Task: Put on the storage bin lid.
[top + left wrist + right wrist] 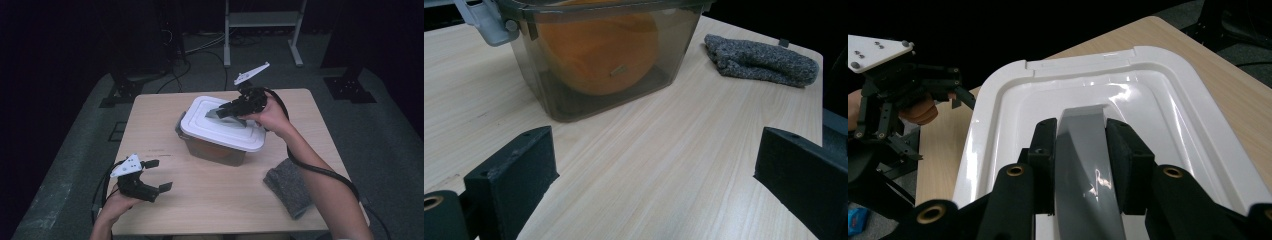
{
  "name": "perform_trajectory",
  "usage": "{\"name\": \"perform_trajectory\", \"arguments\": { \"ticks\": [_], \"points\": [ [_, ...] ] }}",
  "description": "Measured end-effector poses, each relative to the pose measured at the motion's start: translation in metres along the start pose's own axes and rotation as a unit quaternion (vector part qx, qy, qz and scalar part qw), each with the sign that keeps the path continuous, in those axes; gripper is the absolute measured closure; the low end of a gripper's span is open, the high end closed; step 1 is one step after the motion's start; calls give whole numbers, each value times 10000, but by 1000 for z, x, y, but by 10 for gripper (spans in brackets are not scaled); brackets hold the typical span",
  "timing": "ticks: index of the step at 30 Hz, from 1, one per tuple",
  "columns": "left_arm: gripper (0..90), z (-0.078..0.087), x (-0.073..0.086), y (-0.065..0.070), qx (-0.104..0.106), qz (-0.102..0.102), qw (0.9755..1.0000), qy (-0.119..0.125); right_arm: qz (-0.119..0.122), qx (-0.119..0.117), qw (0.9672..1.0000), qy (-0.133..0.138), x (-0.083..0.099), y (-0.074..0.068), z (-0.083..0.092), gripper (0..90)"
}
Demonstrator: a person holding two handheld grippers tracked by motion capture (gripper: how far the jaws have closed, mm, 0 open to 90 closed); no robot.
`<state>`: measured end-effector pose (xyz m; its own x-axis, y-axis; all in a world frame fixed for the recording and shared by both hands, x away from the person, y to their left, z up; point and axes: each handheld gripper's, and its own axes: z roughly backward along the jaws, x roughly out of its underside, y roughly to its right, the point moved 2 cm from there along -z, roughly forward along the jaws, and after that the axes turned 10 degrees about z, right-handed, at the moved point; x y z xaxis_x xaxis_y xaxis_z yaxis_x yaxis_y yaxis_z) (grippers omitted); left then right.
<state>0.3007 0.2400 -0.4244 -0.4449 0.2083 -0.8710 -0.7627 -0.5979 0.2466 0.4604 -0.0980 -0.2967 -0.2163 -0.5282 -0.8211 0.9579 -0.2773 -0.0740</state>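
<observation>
A smoky see-through plastic box (215,150) stands mid-table with a white lid (200,127) on top. My right gripper (225,111) reaches over it from the right, shut on the lid's grey handle (216,114). In the right gripper view both black pads press the sides of that grey handle (1083,150), above the white lid (1158,100). My left gripper (159,175) rests near the table's front left corner, open and empty. The left gripper view looks between its wide jaws (654,170) at the box (574,95), which holds a round orange object (599,45).
A grey speckled cloth (290,185) lies folded at the table's front right, also seen as the cloth (764,60) beyond the box. A grey latch (484,17) hangs at the box's left end. Bare wooden table (225,200) lies between the box and the front edge.
</observation>
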Motion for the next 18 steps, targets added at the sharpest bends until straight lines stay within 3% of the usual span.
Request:
{"name": "perform_trajectory", "arguments": {
  "ticks": [18],
  "points": [
    [25,1,0,0,7,6,10000,7,83,-17,9999,-148,3,12,-26,657]
  ]
}}
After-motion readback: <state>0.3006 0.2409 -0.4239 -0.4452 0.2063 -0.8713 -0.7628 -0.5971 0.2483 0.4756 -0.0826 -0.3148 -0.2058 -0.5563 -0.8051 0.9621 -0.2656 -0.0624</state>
